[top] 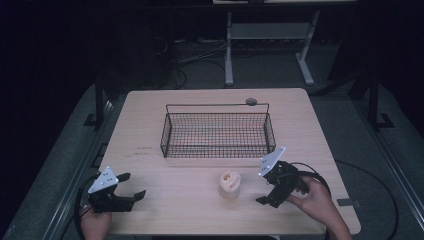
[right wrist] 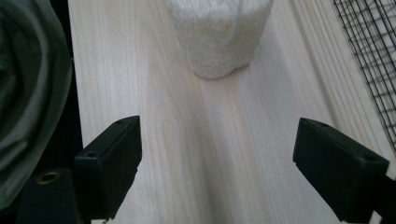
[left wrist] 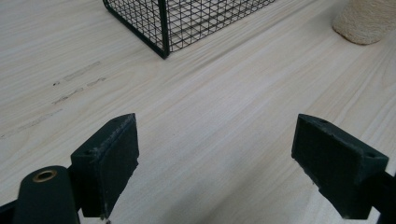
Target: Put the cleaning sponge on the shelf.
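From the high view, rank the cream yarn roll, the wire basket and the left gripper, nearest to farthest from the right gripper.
Measured from the right gripper, at the table's near right:
1. Cream yarn roll, just to its left, on the near middle of the table.
2. Wire basket, beyond it, toward the table's centre.
3. Left gripper, across the table at the near left corner.
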